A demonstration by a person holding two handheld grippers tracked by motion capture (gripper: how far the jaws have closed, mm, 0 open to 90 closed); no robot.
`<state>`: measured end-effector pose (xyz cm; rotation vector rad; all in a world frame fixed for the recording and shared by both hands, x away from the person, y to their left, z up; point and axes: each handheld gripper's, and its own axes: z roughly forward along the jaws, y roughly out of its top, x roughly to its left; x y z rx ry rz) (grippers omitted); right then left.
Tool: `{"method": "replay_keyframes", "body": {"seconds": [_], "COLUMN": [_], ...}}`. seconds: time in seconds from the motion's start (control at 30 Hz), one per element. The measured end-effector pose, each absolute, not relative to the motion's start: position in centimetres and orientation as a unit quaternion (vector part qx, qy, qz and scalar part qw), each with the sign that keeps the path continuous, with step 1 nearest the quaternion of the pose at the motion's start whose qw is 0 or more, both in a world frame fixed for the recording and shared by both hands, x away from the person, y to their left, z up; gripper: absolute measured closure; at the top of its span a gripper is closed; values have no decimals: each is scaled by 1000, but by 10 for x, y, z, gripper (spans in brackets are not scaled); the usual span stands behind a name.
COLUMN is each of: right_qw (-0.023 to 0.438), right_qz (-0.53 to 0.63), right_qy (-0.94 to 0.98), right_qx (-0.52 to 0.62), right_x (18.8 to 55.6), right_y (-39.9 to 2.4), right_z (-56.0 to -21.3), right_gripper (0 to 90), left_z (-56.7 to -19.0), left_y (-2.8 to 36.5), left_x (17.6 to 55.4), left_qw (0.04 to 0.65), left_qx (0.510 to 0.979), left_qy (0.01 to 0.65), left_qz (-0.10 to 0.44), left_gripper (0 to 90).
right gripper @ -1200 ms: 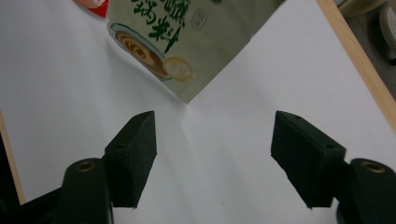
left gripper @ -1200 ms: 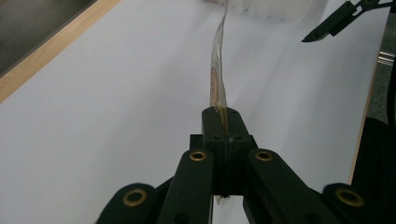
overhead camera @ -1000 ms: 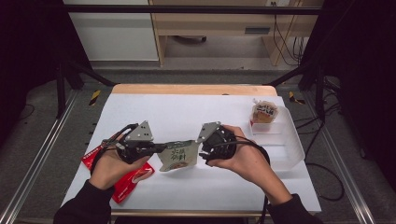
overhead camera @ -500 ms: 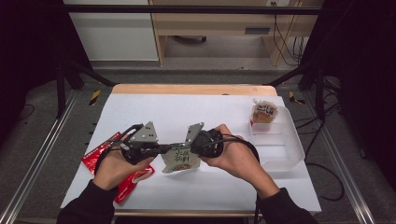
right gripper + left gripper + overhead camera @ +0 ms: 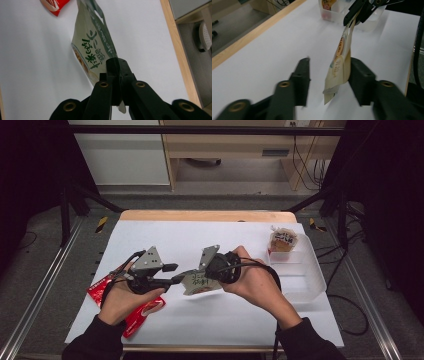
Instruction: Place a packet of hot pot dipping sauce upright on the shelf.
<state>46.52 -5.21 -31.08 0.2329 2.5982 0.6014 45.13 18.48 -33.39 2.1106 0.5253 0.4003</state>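
High view: both forearms come in from the bottom edge and meet over the middle of the white table (image 5: 210, 240), hands turned inward toward each other. The right claw (image 5: 204, 276) has just been closing and now pinches the pale green packet (image 5: 199, 282) at one end, jaws pressed together on it. The left claw (image 5: 176, 274) has just been opening; its jaws stand spread, the packet hanging between them and resting against 1 jaw. Compared with a second ago, the left claw has let go of the packet. A red packet (image 5: 131, 317) lies under the left hand, and a clear tub (image 5: 305, 280) stands at the table's right.
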Motion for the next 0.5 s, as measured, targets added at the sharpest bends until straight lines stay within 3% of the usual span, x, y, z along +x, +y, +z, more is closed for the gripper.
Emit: {"method": "replay_keyframes", "body": {"seconds": [0.2, 0.5], "right_qw": [242, 284], "right_qz": [219, 237], "right_qy": [940, 921], "right_qx": [101, 120], "right_x": [472, 476], "right_y": [-66, -88], "right_z": [-306, -297], "right_gripper": [900, 900], "left_z": [-349, -393], "left_y": [197, 208], "left_x": [449, 450], "left_qw": [452, 417], "left_qx": [846, 849], "left_qy": [228, 272], "left_qz": [169, 176], "left_gripper": [325, 190]}}
